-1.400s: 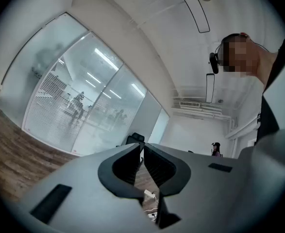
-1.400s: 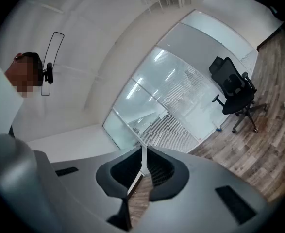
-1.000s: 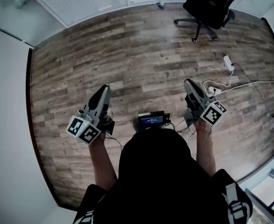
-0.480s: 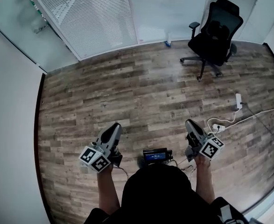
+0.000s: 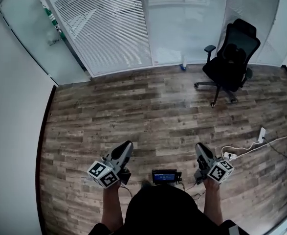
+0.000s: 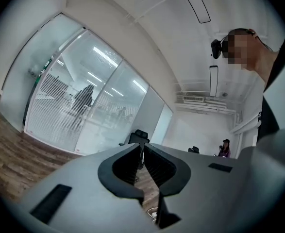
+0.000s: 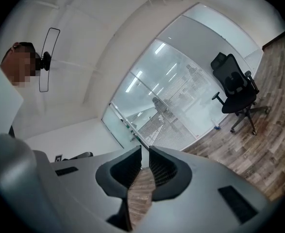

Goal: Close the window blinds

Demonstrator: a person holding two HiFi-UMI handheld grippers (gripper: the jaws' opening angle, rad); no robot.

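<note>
White horizontal-slat window blinds (image 5: 104,28), lowered to the floor along the glass wall (image 5: 187,28), slats apart

Wood-plank floor (image 5: 148,116) throughout. Black office chair (image 5: 231,62) upright at far right, near the glass wall (image 5: 192,28). White power strip (image 5: 261,134) lies on the floor by the right edge, with a white cable (image 5: 241,147) beside it. Small blue item (image 5: 184,67) at the wall's foot, not identifiable.

We wear a black top (image 5: 167,212). Our left gripper (image 5: 128,144) and right gripper (image 5: 200,146) are grey, each with a black-and-white marker cube (image 5: 103,174).
</note>
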